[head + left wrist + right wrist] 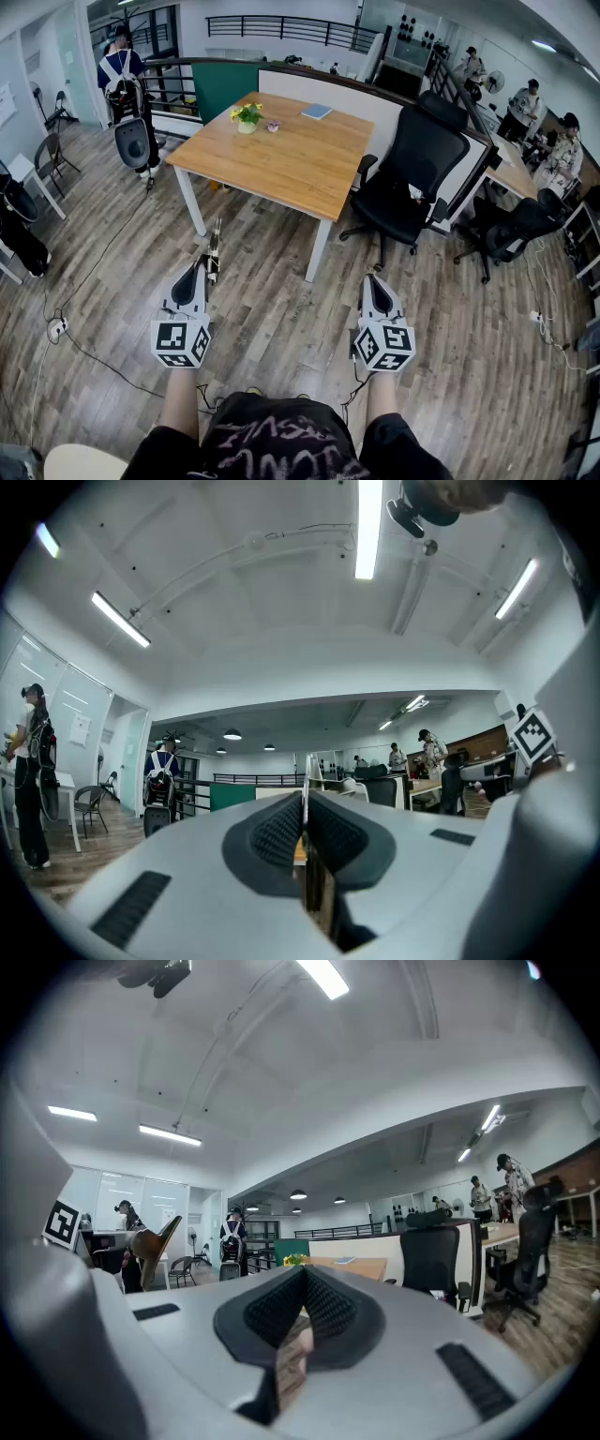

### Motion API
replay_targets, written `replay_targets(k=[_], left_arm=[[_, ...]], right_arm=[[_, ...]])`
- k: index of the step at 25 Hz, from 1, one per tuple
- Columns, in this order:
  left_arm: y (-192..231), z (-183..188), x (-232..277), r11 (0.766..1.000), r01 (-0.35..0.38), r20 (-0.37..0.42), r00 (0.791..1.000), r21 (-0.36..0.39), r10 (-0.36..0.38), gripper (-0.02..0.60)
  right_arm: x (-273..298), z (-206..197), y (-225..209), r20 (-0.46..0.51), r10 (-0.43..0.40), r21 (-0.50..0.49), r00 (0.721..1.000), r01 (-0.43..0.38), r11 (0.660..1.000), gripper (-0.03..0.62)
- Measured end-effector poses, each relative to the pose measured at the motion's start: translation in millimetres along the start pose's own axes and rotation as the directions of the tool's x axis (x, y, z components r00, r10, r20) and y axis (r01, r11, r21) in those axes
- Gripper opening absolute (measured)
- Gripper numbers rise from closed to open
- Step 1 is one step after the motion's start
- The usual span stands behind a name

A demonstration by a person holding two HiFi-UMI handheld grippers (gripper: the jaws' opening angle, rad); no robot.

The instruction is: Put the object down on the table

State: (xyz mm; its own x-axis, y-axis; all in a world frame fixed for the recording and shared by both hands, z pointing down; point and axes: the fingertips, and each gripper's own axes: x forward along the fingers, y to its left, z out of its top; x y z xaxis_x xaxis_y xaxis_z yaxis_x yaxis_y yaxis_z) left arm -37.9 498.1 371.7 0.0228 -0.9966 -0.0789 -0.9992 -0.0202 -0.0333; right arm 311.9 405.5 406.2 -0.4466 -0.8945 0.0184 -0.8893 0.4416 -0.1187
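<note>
My left gripper (203, 272) is held level above the wood floor, shut on a thin brown object (215, 246) that sticks out ahead of its jaws. In the left gripper view the pads (281, 832) press on the object's narrow edge (304, 810). The right gripper view shows the same brown, flat, pointed object (156, 1244) at its left. My right gripper (376, 280) hangs level beside the left one, shut with nothing between its fingers (302, 1288). The wooden table (300, 159) stands ahead of both grippers, some way off.
On the table are a small flower pot (247, 116), a small item (273, 125) and a blue book (317, 112). A black office chair (412, 178) stands at its right. A cable (94, 356) runs over the floor at left. People stand in the background.
</note>
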Motion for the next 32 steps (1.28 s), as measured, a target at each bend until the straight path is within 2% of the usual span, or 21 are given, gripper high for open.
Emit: replay_targets(k=[12, 20, 32], left_arm=[[7, -7, -4, 1.0, -0.004, -0.013, 1.0, 0.0, 0.004, 0.023], [16, -13, -3, 1.0, -0.004, -0.025, 1.0, 0.0, 0.004, 0.023], [43, -22, 9, 0.999, 0.046, -0.023, 0.999, -0.003, -0.046, 0.023]], right_arm=[[3, 0, 14, 0.029, 0.026, 0.01, 0.999, -0.027, 1.0, 0.005], [6, -12, 11, 0.0, -0.016, 0.047, 1.0, 0.016, 0.999, 0.005], [19, -27, 50, -0.018, -0.013, 0.009, 1.0, 0.014, 1.0, 0.005]])
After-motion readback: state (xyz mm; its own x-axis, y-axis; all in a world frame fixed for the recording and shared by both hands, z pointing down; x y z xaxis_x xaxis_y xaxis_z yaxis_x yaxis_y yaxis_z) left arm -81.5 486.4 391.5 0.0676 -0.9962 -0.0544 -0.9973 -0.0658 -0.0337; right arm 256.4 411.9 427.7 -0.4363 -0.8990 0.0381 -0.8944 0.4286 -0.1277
